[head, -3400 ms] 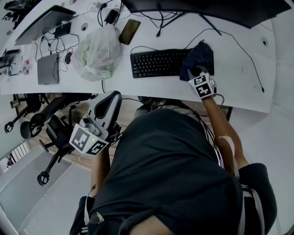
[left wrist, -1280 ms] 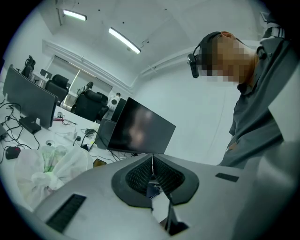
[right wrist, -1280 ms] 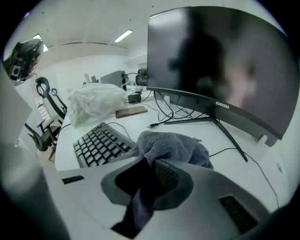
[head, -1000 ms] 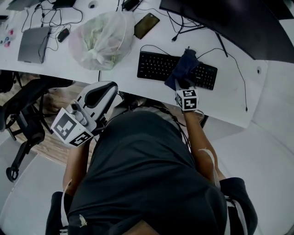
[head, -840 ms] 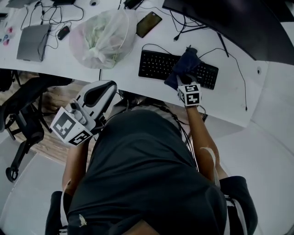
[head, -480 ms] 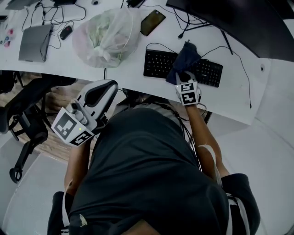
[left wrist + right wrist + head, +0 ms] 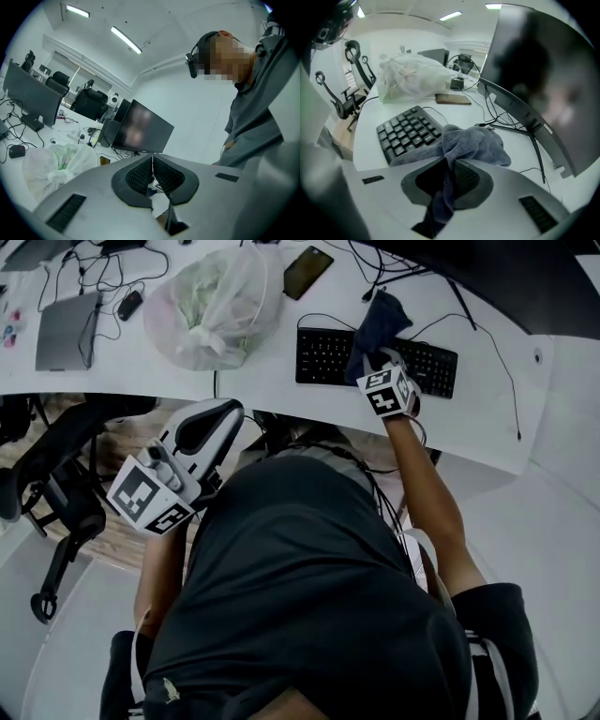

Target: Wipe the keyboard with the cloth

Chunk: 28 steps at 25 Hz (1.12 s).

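Jaws of my right gripper [image 7: 451,164] clamp the cloth [image 7: 476,140]; left gripper [image 7: 152,171] closed, empty. I should sweep lightly along the keyboard [image 7: 405,133] rows.

Right gripper [image 7: 377,360], shut on cloth [image 7: 376,319]: moved from the right end of the keyboard [image 7: 323,354] to its middle, then up-frame from the near edge onto the keys, the cloth now reaching past the far edge.
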Tool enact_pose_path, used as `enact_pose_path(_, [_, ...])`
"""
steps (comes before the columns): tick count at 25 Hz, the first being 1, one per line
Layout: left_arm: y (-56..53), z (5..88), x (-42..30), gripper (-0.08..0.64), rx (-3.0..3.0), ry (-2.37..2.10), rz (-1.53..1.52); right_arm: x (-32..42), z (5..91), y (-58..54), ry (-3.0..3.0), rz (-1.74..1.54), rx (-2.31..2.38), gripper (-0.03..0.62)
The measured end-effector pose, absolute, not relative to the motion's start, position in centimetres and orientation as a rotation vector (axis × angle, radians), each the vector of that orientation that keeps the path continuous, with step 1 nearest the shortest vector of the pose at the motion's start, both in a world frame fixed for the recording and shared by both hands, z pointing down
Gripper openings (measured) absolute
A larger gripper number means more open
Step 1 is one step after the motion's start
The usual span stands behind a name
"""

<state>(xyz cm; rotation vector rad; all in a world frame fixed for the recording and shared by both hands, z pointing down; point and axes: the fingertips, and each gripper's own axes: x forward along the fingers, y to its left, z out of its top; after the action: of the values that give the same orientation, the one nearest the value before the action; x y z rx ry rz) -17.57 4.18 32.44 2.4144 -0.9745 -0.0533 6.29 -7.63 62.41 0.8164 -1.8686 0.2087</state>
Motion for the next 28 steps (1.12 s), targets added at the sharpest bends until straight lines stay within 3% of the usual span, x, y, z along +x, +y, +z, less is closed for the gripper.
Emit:
enact_pose_path(5, [4.9,33.1,-19.4,0.006,2.378,-1.015,-0.072,3.9,63.9,2.8,-1.893,0.351,0.64,0.046])
enact_pose_path(12, [5.4,33.3,-19.6,0.006,2.398,-1.003,-0.06,1.1,61.7,-8.1,-1.961,0.244,0.799,0.046])
enact_pose_path(19, [7.1,33.6,-21.3,0.006,2.367,-1.051,-0.087,-0.7,63.7,2.2,-1.973,0.359,0.672,0.046])
enact_pose_path(25, [7.2,34.2,-21.0,0.006,2.375,-1.02,-0.076,-1.1,62.4,-7.7,-1.974,0.261,0.822,0.046])
enact_pose_path(28, [7.2,33.6,-21.0,0.006,2.394,-1.016,-0.079,-1.6,62.8,-6.7,-1.958,0.267,0.813,0.046])
